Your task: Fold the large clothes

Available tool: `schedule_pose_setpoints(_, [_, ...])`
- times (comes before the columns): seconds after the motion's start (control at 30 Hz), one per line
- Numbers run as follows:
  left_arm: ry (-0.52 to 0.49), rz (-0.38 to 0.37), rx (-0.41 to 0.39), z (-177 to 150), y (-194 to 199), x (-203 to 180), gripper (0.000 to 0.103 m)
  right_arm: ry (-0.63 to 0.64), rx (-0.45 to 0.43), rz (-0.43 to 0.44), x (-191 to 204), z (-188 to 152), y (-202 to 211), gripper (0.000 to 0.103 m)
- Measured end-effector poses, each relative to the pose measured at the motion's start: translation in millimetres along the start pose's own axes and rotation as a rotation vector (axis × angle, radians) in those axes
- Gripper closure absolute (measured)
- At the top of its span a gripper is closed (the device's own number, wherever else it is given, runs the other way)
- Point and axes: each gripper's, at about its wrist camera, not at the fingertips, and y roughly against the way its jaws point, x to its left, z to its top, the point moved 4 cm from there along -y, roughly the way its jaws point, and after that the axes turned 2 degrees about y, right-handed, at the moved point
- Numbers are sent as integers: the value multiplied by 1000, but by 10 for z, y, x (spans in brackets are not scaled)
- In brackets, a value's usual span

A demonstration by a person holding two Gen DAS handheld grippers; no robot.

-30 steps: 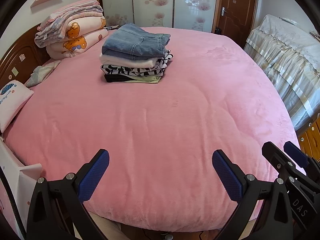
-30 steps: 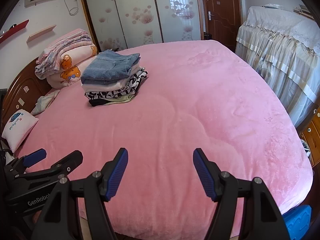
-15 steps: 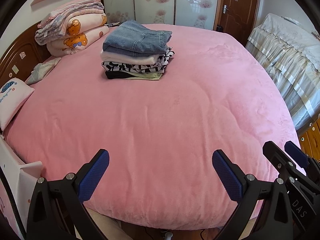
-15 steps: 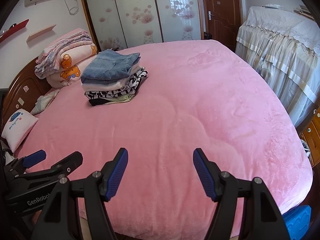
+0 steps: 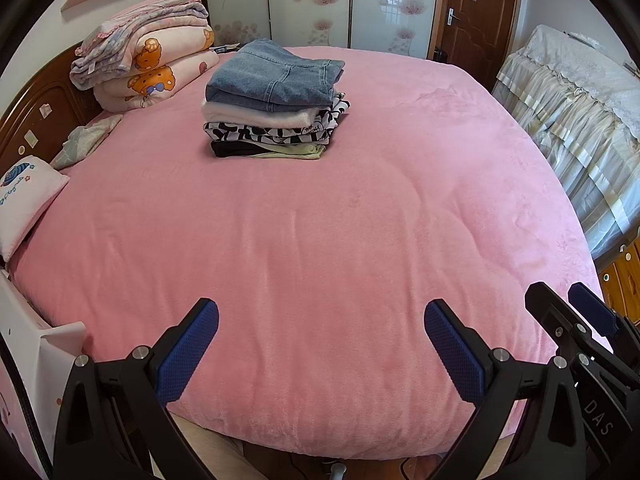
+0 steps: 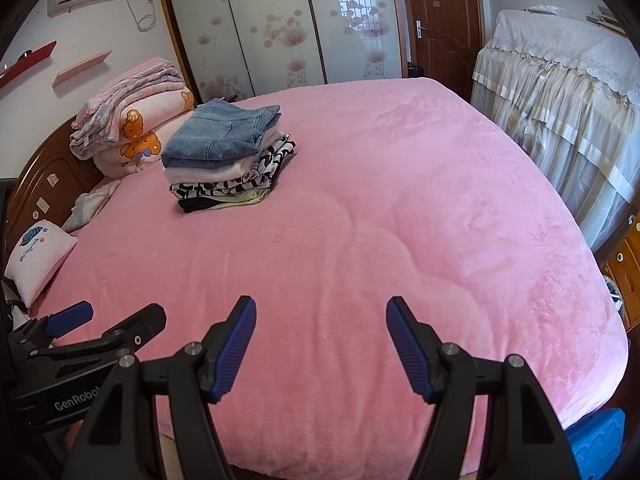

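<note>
Clothes sit in a neat folded stack (image 5: 276, 104) toward the far left part of the pink bed (image 5: 320, 240), near the headboard end and well apart from both tools. Folded denim (image 5: 272, 76) lies on top; beneath it comes a white piece, then a black-and-white patterned one, then a pale green garment and a black one at the bottom, touching the cover. From the right-hand camera the same stack (image 6: 228, 156) shows with the denim (image 6: 220, 132) uppermost.

The left gripper (image 5: 320, 344) hangs over the near edge of the bed with its blue pads spread wide and nothing between them, only pink cover behind. The right gripper (image 6: 320, 344) is likewise released, jaws standing apart and empty, above the same near edge. Each tool appears at the margin of the other's view, so the two are side by side.

Behind the stack, a pile of rolled quilts (image 5: 144, 56) with an orange bear print rests against the wooden headboard (image 5: 36, 108). A small white pillow (image 5: 24, 200) lies at the left edge of the bed. Along the right side stands furniture under a pale lace-trimmed cover (image 6: 560, 92). Sliding wardrobe doors (image 6: 272, 32) with pink flower prints and a brown door (image 6: 440, 20) close the far wall.
</note>
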Motion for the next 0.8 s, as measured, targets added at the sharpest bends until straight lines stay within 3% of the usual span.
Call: schedule_pose_setpoints(0.8, [-5,0,8,-20,-42,13,2,-1,2,1,-11,-3,-8,35])
